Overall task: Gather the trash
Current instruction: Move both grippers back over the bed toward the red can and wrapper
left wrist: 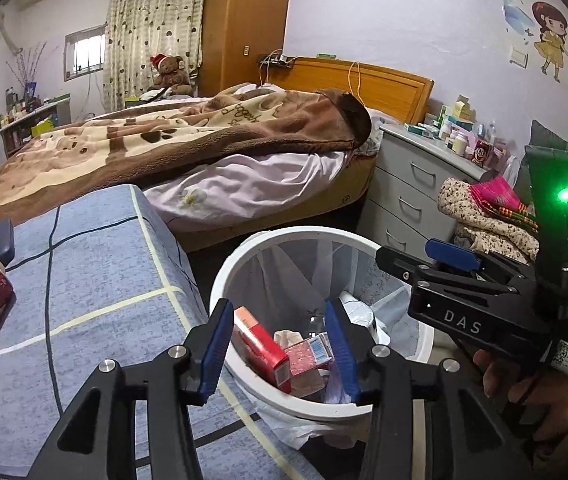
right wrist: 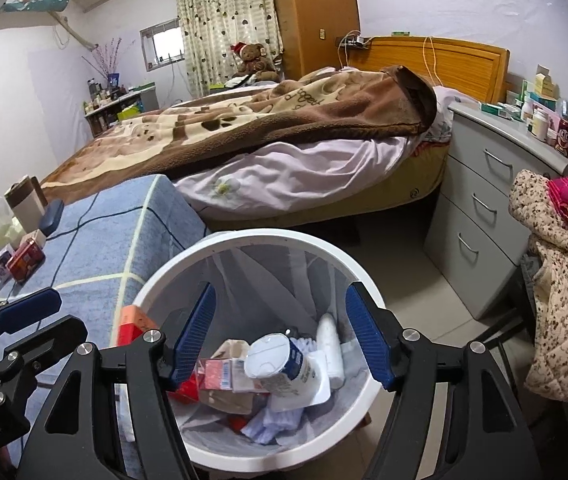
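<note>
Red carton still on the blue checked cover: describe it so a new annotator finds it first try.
Start at the blue checked cover left of the white trash bin. Follow it to its far left end, where small items cluster. The red carton lies flat nearest the bin; the white box and dark blue case beside it aren't red.

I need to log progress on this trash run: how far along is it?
Done: the white bin already holds cartons, a white bottle and wrappers. In hand: nothing; the left hand-held gripper and right hand-held gripper are both open above the bin. Left: a red box and small items beside it still sit on the blue checked cloth.
</note>
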Demonstrator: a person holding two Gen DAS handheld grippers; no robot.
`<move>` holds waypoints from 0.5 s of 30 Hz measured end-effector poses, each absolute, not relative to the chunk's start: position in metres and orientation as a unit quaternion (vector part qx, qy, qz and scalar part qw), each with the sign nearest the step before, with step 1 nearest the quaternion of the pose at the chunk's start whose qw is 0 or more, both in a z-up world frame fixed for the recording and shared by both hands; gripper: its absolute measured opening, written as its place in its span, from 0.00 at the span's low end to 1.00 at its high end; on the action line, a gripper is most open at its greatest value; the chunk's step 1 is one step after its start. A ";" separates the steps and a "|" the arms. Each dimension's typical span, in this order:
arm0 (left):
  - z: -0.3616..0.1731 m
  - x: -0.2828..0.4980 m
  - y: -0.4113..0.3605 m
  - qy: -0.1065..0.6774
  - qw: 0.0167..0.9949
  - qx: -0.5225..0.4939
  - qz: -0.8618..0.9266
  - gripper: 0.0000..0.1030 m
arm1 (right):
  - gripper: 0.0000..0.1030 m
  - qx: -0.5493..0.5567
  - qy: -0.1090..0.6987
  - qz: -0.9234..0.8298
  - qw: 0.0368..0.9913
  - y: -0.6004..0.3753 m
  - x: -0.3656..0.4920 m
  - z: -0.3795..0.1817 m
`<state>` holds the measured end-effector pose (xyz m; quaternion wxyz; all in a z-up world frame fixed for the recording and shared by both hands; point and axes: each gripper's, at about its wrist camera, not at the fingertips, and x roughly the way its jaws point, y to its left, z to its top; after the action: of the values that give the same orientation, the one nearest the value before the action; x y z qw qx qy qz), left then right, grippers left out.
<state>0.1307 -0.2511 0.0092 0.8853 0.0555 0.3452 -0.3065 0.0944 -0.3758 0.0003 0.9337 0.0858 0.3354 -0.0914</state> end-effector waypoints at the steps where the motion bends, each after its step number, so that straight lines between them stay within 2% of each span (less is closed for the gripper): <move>1: 0.011 0.131 -0.248 0.344 0.887 0.053 -0.304 0.46 | 0.67 0.086 0.334 -0.090 0.934 -0.375 0.094 0.001; 15: 0.028 0.129 -0.193 0.321 0.909 0.037 -0.263 0.46 | 0.67 0.085 0.310 -0.058 0.945 -0.342 0.098 0.013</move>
<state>0.1287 -0.1929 0.0276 0.9090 0.0371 0.3215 -0.2626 0.0983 -0.3419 0.0127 0.9450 0.0853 0.3105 -0.0580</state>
